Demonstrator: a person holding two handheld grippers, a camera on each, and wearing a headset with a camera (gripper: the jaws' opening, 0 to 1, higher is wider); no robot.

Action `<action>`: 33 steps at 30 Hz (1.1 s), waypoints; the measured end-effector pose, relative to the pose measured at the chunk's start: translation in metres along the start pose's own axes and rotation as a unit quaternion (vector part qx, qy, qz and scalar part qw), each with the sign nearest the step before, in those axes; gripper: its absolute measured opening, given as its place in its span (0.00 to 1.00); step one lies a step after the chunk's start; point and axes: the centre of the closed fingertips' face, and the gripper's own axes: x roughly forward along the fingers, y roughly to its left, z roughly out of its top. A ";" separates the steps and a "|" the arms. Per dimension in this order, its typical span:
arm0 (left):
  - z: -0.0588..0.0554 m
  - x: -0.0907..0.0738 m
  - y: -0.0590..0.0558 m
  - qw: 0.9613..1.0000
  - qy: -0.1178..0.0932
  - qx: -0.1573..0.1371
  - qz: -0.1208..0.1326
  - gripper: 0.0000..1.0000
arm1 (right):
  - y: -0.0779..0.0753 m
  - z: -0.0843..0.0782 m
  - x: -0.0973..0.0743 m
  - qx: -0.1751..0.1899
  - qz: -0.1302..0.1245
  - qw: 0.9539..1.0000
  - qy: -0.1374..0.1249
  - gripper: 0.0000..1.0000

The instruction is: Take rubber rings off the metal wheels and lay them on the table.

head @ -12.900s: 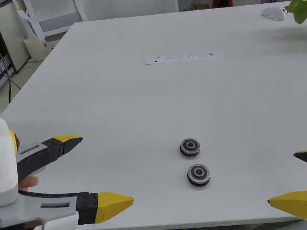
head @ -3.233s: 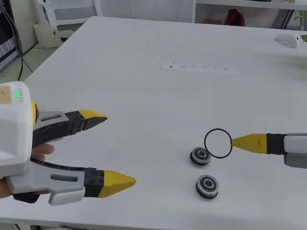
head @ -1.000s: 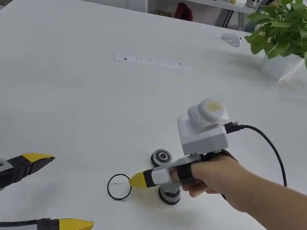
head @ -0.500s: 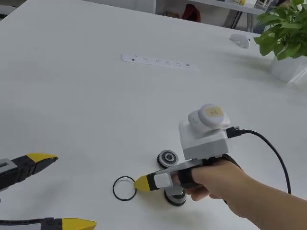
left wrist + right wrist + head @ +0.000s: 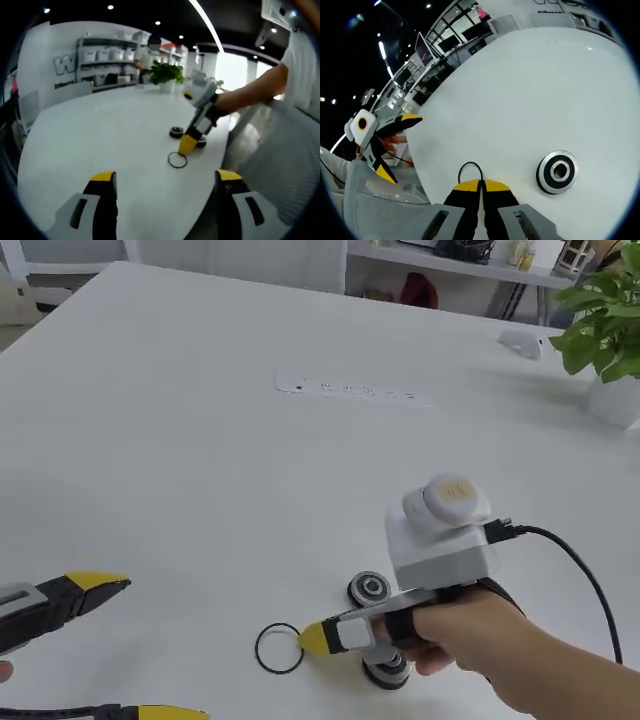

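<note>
In the head view the right gripper (image 5: 312,638) had its jaws pressed together on the rubber ring (image 5: 279,648), low against the table (image 5: 200,460) just left of two metal wheels (image 5: 369,589). The left gripper (image 5: 160,648) gaped wide. The left gripper view showed its own jaws far apart, with the rubber ring (image 5: 177,160) lying beyond them. In the right gripper view the closed jaws pinched the rubber ring (image 5: 470,170), with one of the metal wheels (image 5: 557,172) nearby.

The head view looks down on the right gripper (image 5: 312,638). The left gripper view faces that claw across the table (image 5: 100,130); the right gripper view rides close behind its tips. All share the rubber ring (image 5: 258,650).
</note>
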 end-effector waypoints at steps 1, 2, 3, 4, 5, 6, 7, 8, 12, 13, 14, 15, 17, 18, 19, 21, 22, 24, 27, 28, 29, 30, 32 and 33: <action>0.001 -0.001 0.000 1.000 -0.001 -0.001 0.001 0.81 | 0.000 0.001 -0.001 0.000 0.002 1.000 -0.002 0.00; 0.002 -0.002 0.000 1.000 -0.002 0.000 0.002 0.81 | 0.000 0.001 -0.001 0.003 0.003 1.000 -0.003 0.00; 0.003 -0.002 0.000 1.000 -0.003 0.002 0.004 0.81 | 0.000 0.002 -0.002 0.005 0.004 1.000 -0.003 0.00; 0.003 -0.003 0.000 1.000 -0.002 0.003 0.006 0.81 | 0.000 0.003 -0.003 0.005 0.003 1.000 -0.004 0.00; 0.004 -0.004 0.000 1.000 -0.002 0.004 0.008 0.81 | 0.000 0.004 -0.004 0.002 0.001 1.000 -0.005 0.00; 0.004 -0.004 0.000 1.000 -0.002 0.004 0.009 0.81 | 0.000 0.004 -0.005 0.002 0.001 1.000 -0.005 0.00; 0.005 -0.005 -0.001 1.000 -0.003 0.004 0.010 0.81 | 0.000 0.005 -0.006 0.004 0.001 1.000 -0.006 0.00; 0.005 -0.005 -0.001 1.000 -0.003 0.004 0.010 0.81 | 0.000 0.006 -0.006 0.004 0.002 1.000 -0.006 0.00; 0.008 -0.008 -0.003 1.000 -0.003 0.009 0.015 0.80 | -0.002 0.005 -0.009 -0.018 -0.007 1.000 0.001 0.04; 0.009 -0.009 -0.004 1.000 -0.005 0.011 0.016 0.80 | -0.002 0.006 -0.010 -0.020 -0.006 1.000 -0.001 0.04; 0.010 -0.010 -0.005 1.000 -0.006 0.011 0.016 0.80 | -0.001 0.006 -0.011 -0.021 -0.004 1.000 -0.001 0.05; 0.011 -0.012 -0.005 1.000 -0.006 0.012 0.016 0.80 | 0.001 0.006 -0.012 -0.020 0.002 1.000 0.000 0.06; 0.009 -0.014 -0.004 1.000 0.000 0.013 0.020 0.80 | 0.002 0.005 -0.015 -0.024 0.007 1.000 0.005 0.08; 0.009 -0.015 -0.003 1.000 0.003 0.015 0.022 0.80 | 0.002 0.005 -0.018 -0.034 0.005 0.999 0.007 0.08; 0.008 -0.016 -0.002 1.000 0.005 0.017 0.024 0.80 | 0.001 0.004 -0.019 -0.039 0.005 0.999 0.009 0.08; 0.010 -0.020 -0.001 0.999 0.006 0.019 0.029 0.80 | 0.001 0.003 -0.025 -0.044 0.007 0.999 0.010 0.09; 0.012 -0.022 -0.001 0.999 0.004 0.020 0.031 0.80 | 0.001 0.003 -0.028 -0.047 0.007 0.999 0.009 0.09; 0.015 -0.024 -0.002 0.999 0.002 0.021 0.033 0.80 | 0.001 0.003 -0.034 -0.056 0.008 0.998 0.010 0.10; 0.015 -0.026 -0.002 0.999 0.006 0.027 0.040 0.80 | 0.002 0.004 -0.042 -0.064 0.011 0.998 0.009 0.12; 0.016 -0.026 -0.002 0.999 0.007 0.029 0.042 0.80 | 0.003 0.004 -0.044 -0.068 0.013 0.998 0.007 0.12; 0.016 -0.026 -0.003 0.999 0.008 0.030 0.044 0.80 | 0.004 0.006 -0.047 -0.071 0.016 0.997 0.003 0.13; 0.017 -0.027 -0.003 0.998 0.008 0.031 0.045 0.80 | 0.006 0.007 -0.050 -0.073 0.018 0.997 0.000 0.13; 0.020 -0.027 -0.006 0.998 0.006 0.032 0.050 0.80 | 0.011 0.010 -0.057 -0.084 0.027 0.996 -0.007 0.14; 0.021 -0.027 -0.006 0.998 0.007 0.033 0.052 0.80 | 0.013 0.012 -0.062 -0.087 0.030 0.996 -0.013 0.14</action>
